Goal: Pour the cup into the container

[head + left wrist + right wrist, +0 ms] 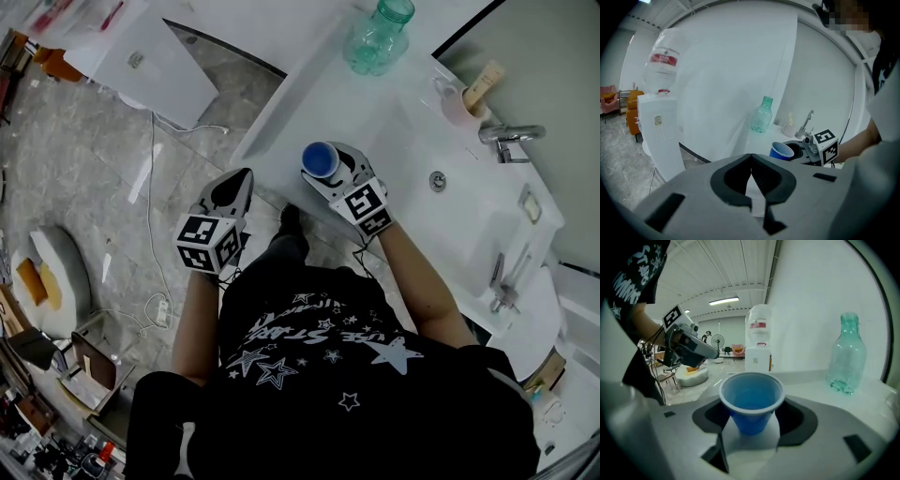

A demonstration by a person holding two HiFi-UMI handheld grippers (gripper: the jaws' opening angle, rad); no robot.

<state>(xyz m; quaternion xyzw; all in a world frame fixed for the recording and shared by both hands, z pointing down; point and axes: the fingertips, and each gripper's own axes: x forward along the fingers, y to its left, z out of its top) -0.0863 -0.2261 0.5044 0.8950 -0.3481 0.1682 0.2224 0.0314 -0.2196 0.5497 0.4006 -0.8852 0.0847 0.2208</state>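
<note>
smooth, tapered blue plastic cup (751, 404)

Head view looks steeply down on the counter (394, 122). Gripper views look level, close. All three share the cup (320, 159) and bottle (378, 37).

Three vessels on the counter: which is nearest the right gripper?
The blue cup, upright between the right gripper's closing jaws. The green bottle stands farther back; the pink cup is over by the tap.
</note>
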